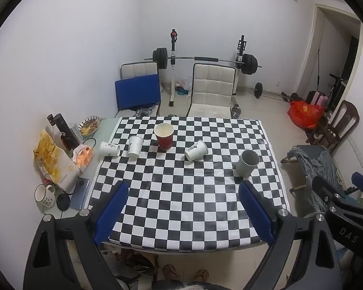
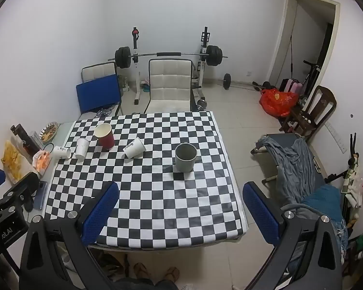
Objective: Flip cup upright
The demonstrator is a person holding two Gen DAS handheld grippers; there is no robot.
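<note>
Several cups stand or lie on a checkered table (image 1: 181, 205). A red paper cup (image 1: 164, 136) (image 2: 104, 135) stands upright. A grey mug (image 1: 246, 163) (image 2: 185, 157) stands upright. A white paper cup (image 1: 196, 150) (image 2: 134, 148) lies on its side near the middle. A second white cup (image 1: 109, 148) (image 2: 61, 152) lies on its side at the left edge. A third white cup (image 1: 135, 146) (image 2: 81, 147) stands beside it, tilted. My left gripper (image 1: 184, 188) is open and empty above the near edge. My right gripper (image 2: 181, 188) is open and empty, also high above the near edge.
Snack bags (image 1: 52, 162), a dark bottle (image 1: 65, 131), a white mug (image 1: 44, 195) and a phone (image 1: 79, 193) crowd the table's left strip. A white chair (image 1: 211, 89) and a blue-backed chair (image 1: 138, 91) stand behind the table. A cot with clothes (image 2: 300, 169) stands right.
</note>
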